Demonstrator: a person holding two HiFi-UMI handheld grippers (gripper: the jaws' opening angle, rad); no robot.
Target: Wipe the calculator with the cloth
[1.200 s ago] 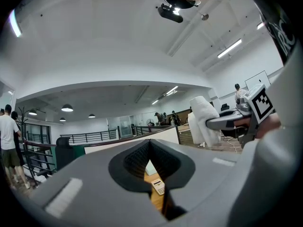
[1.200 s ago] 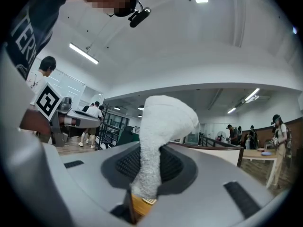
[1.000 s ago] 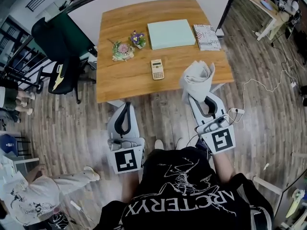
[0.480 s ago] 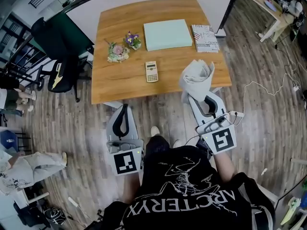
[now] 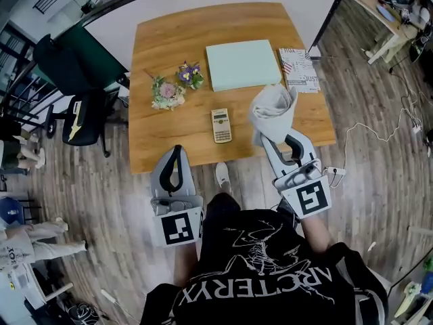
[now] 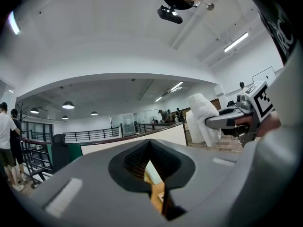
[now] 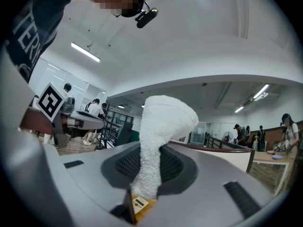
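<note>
Right gripper (image 5: 265, 138) pinches cloth (image 5: 274, 108); calculator (image 5: 221, 125) points away from person (display far).

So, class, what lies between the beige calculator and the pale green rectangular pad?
Nothing: in the head view only bare wooden tabletop separates the beige pocket calculator from the pale green rectangular pad.

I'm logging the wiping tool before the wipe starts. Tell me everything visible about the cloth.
The cloth is white, with a nubby, towel-like pile. It is bunched into a loose wad, its lower end pinched between the jaws of the right gripper, the rest standing up past them. It is held over the near right part of the table, right of the calculator and apart from it.
</note>
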